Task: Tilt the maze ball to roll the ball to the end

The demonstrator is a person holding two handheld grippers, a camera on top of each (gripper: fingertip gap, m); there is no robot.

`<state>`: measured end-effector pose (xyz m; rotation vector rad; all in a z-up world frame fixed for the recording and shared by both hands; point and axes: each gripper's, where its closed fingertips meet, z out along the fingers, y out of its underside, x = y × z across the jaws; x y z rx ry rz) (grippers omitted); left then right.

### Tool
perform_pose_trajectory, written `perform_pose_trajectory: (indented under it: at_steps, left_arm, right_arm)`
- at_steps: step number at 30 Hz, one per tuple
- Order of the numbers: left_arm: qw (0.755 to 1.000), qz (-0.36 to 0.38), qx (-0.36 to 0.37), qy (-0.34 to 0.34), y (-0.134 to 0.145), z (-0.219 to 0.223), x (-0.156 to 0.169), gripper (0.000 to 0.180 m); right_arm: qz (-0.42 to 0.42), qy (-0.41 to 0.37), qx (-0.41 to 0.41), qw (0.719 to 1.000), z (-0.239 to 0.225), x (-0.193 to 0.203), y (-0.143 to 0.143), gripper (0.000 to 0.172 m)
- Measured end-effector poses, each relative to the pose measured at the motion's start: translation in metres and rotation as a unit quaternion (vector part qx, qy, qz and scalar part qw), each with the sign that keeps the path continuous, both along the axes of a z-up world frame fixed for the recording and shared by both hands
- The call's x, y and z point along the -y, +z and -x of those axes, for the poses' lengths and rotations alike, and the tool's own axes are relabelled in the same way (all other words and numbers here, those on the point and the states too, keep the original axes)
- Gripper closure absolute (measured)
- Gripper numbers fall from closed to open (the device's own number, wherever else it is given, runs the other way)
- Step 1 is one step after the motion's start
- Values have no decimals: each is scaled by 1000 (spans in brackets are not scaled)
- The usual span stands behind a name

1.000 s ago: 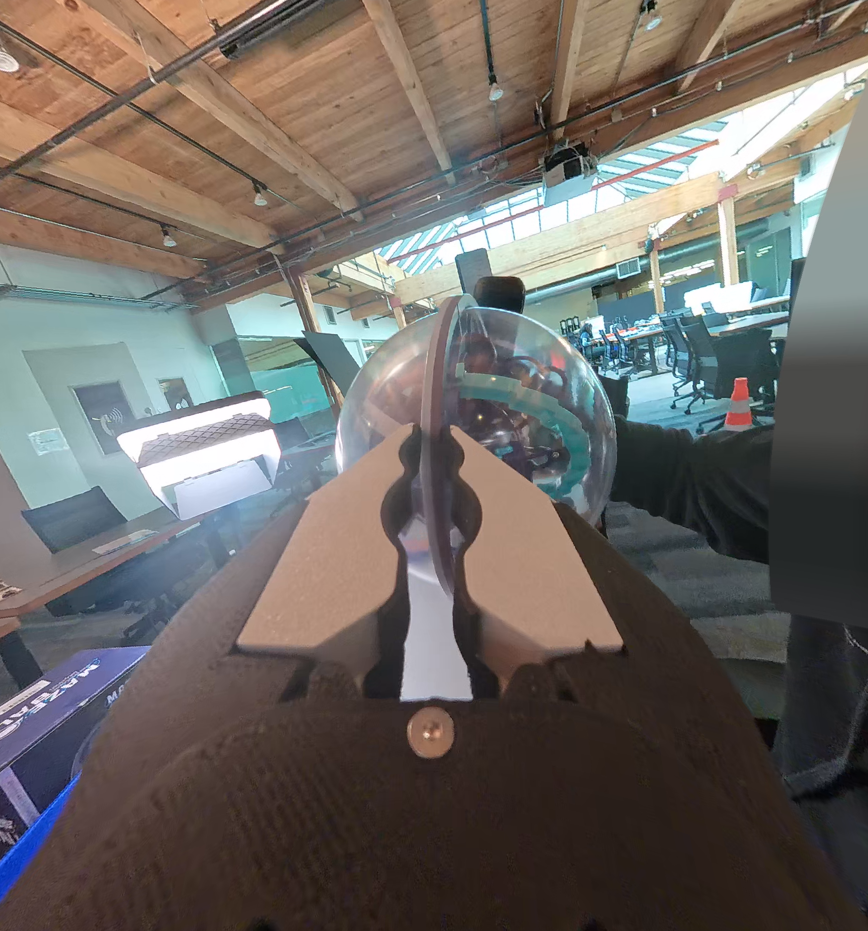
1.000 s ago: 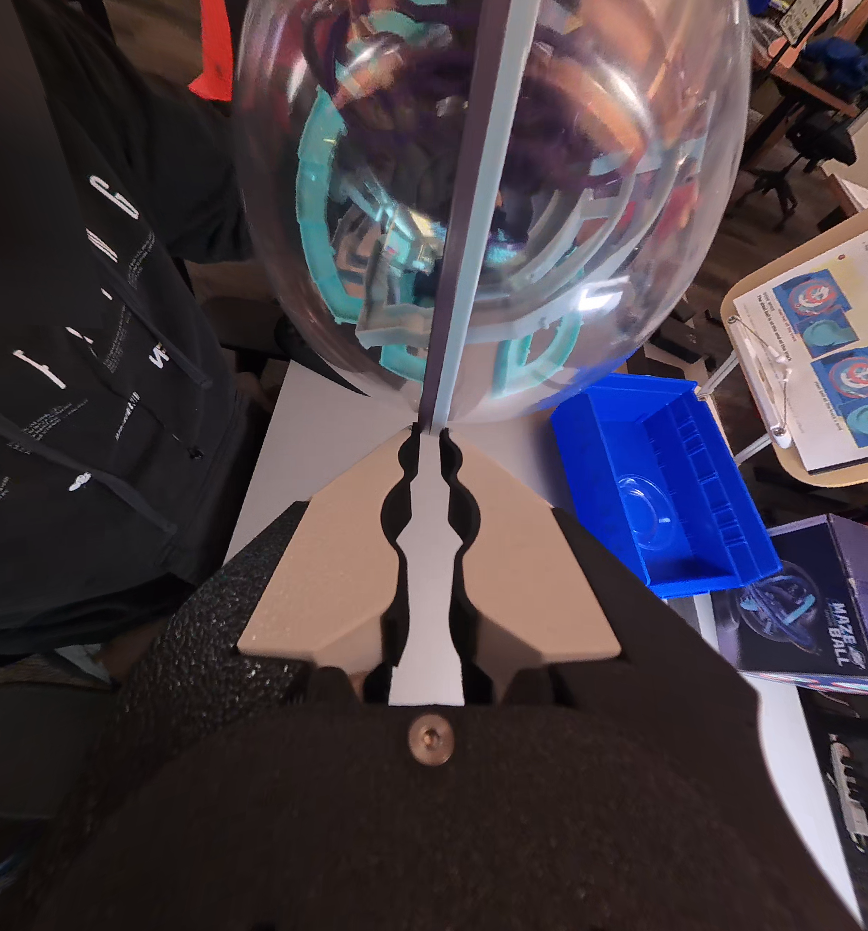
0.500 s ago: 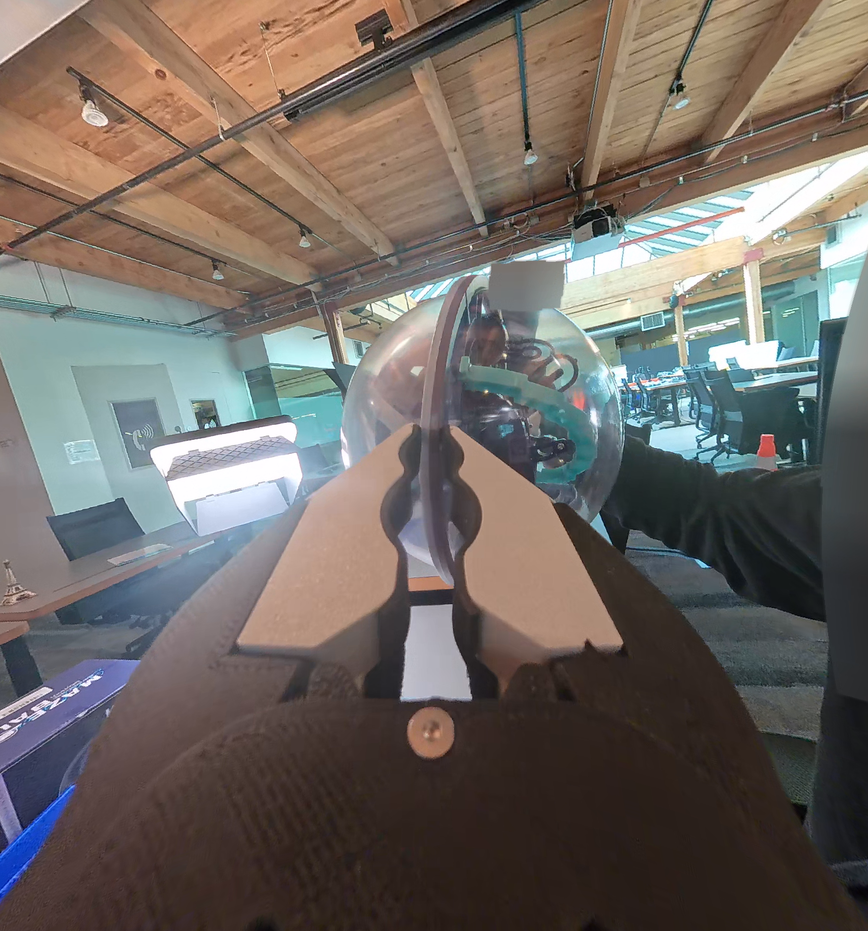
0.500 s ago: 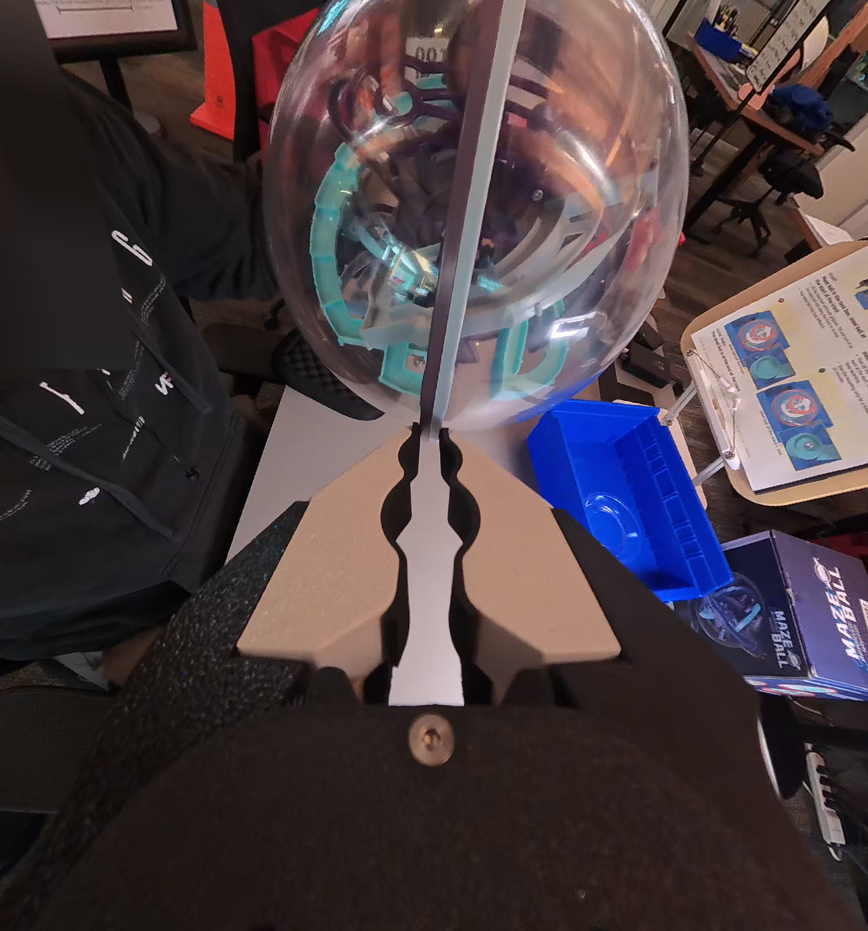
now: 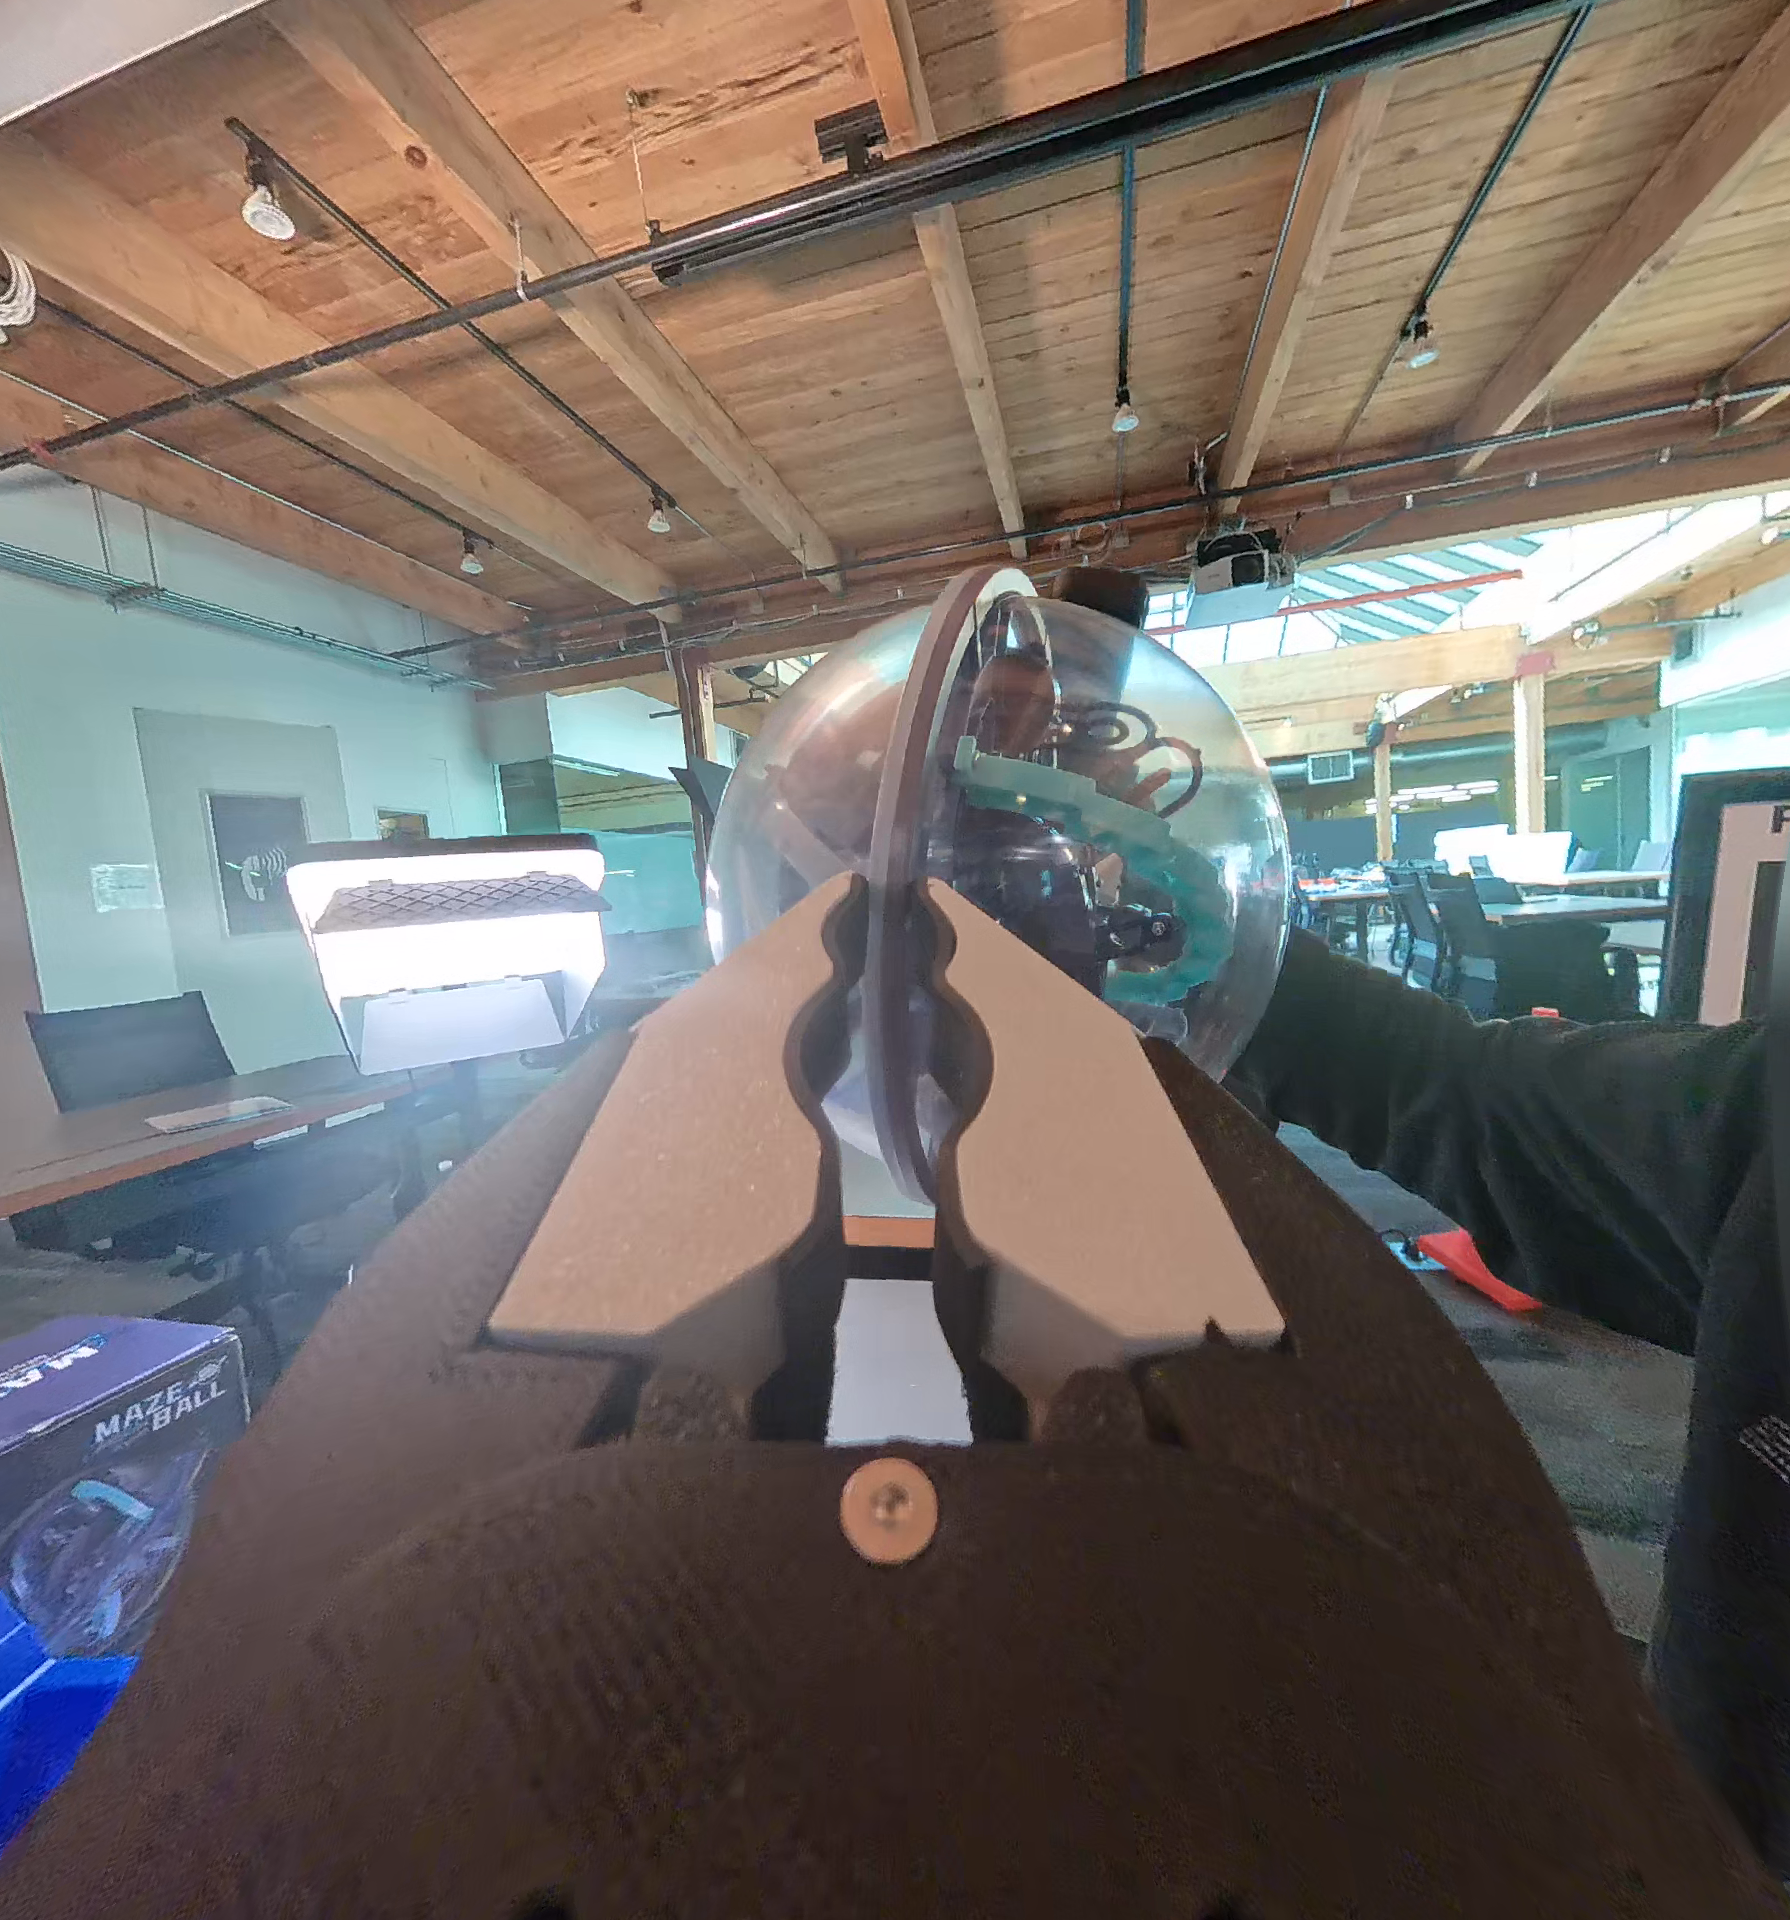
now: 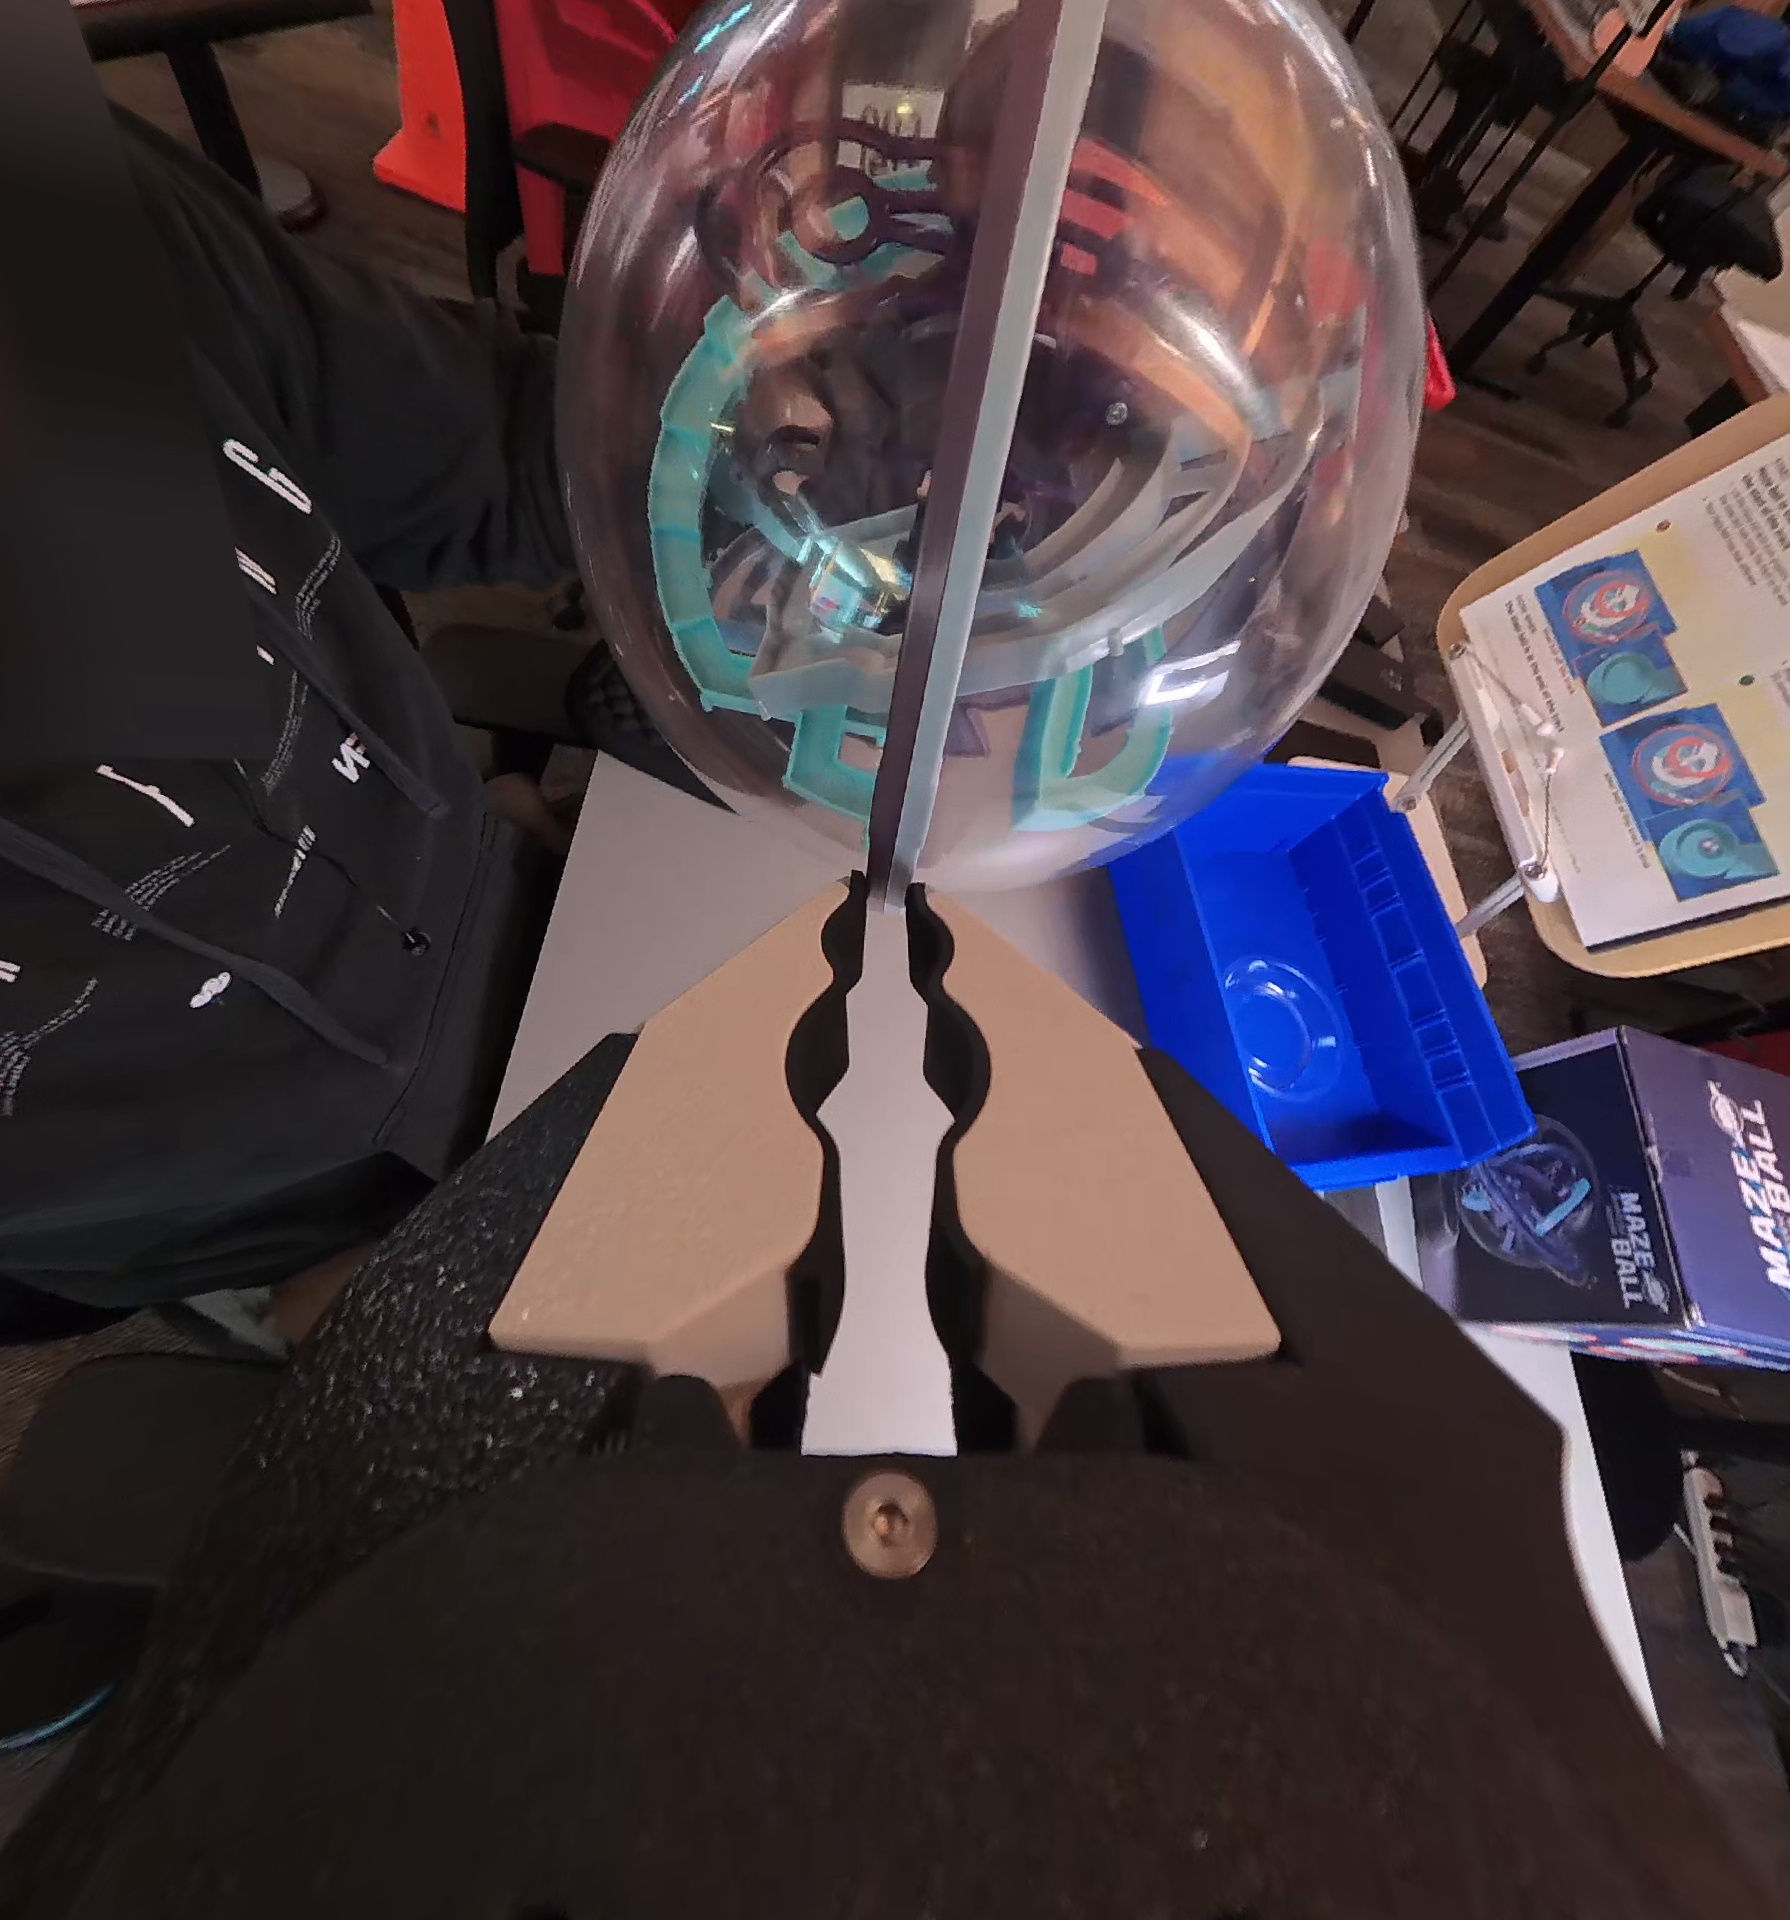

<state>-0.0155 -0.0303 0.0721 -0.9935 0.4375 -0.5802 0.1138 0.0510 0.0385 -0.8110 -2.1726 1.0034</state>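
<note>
The maze ball (image 5: 1057,831) is a clear sphere with teal and purple tracks inside and a thin flat rim around its middle. It hangs in the air between both grippers. My left gripper (image 5: 896,914) is shut on the rim, which runs deep between its fingers. In the right wrist view the maze ball (image 6: 984,447) fills the top, and my right gripper (image 6: 883,894) is shut on the rim's edge with just its fingertips. A small silver ball (image 6: 1114,414) sits inside, right of the rim.
A blue bin (image 6: 1317,977) and a dark maze ball box (image 6: 1680,1205) stand on the white table (image 6: 652,935) below. An instruction sheet on a board (image 6: 1680,665) is at right. A person in a black hoodie (image 6: 143,727) is at left. A lit softbox (image 5: 444,945) stands beyond.
Both grippers have kept their hold on the rim. The maze ball has tilted and moved a little farther from the right camera; the left view has swung upward toward the ceiling.
</note>
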Motion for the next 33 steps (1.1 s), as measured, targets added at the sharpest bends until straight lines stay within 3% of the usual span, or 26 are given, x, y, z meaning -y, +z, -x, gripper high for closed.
perform_pose_trajectory:
  at_steps: [10, 16, 23, 29, 33]
  left_arm:
    - [999, 11, 49, 1, -19, 5, -9, 175]
    - [993, 70, 93, 2, -42, 13, -20, 176]
    - [967, 201, 157, -11, -108, 21, -44, 176]
    - [915, 334, 226, -21, -200, 25, -55, 176]
    - [875, 401, 269, -27, -252, 27, -51, 176]
  right_arm:
    - [-1, -9, 36, 999, -1, -2, -6, 167]
    - [40, -8, 74, 996, 1, -3, -31, 167]
    - [158, -6, 159, 975, 3, -11, -104, 167]
    - [324, 0, 237, 916, 3, -11, -195, 167]
    - [387, 10, 278, 879, 4, -5, -243, 167]
